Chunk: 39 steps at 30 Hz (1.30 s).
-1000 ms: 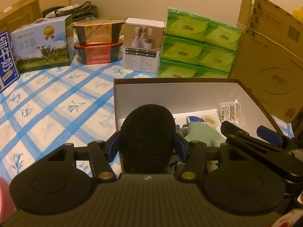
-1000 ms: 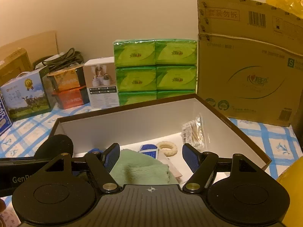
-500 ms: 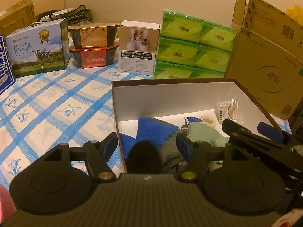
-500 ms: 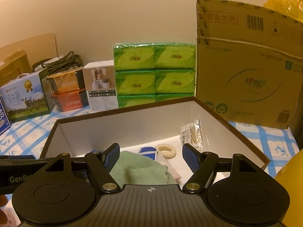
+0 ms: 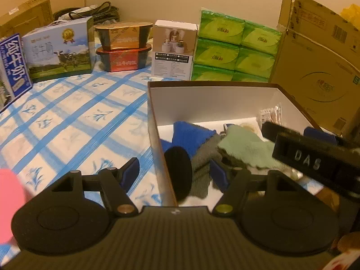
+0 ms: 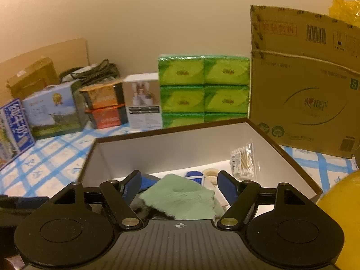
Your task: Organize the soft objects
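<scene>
Soft cloths fill the near end of an open brown box [image 5: 225,85] with white walls on a blue-checked worktop [image 5: 74,121]: a black foam pad [image 5: 177,172], a blue cloth [image 5: 191,136], a grey cloth [image 5: 205,155] and a pale green cloth [image 6: 180,199]. The left hand-held gripper [image 5: 176,175] hangs spread and empty across the box's left wall, the black pad lying loose between its fingers. The right hand-held gripper [image 6: 179,185] hovers spread above the green cloth, pinching nothing.
</scene>
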{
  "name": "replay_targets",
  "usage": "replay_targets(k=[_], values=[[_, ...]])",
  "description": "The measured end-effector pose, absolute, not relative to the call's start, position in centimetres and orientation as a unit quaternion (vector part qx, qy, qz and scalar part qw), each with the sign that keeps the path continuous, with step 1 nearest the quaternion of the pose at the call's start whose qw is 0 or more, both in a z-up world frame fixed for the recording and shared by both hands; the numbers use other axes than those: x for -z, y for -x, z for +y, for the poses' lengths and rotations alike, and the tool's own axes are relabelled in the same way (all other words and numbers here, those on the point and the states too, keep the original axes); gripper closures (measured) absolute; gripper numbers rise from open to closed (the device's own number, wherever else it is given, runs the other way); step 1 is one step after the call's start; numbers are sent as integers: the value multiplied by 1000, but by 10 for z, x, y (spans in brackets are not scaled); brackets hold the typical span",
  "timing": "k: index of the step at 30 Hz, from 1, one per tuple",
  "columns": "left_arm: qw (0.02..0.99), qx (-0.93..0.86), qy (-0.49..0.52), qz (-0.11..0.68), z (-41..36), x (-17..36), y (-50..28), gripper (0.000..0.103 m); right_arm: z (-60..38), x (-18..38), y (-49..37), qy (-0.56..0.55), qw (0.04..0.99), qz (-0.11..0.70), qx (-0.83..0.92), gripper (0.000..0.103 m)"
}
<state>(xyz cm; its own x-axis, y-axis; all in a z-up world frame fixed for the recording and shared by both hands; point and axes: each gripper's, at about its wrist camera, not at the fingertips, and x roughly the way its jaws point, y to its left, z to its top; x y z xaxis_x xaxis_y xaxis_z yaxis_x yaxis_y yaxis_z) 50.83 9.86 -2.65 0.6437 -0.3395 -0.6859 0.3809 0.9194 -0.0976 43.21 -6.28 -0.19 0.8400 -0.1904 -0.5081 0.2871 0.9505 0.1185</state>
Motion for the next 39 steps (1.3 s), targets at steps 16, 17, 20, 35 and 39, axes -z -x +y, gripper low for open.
replay_targets(k=[16,17,20,35,39], values=[[928,133,-15,348,122,-43,-365,37,-61,-61,-288,-91,968,236,7,23],[929,128,-12,347,122,-46,-355,37,-65,-63,-279,-92,967,238,2,23],[933,106,-11,345,118,-57,-322,36,-80,-67,-251,-104,963,246,-21,22],[938,68,8,339,76,-77,-179,36,-159,-73,-155,-127,951,279,-46,22],[939,66,11,338,60,-80,-153,36,-175,-73,-134,-132,950,279,-54,22]])
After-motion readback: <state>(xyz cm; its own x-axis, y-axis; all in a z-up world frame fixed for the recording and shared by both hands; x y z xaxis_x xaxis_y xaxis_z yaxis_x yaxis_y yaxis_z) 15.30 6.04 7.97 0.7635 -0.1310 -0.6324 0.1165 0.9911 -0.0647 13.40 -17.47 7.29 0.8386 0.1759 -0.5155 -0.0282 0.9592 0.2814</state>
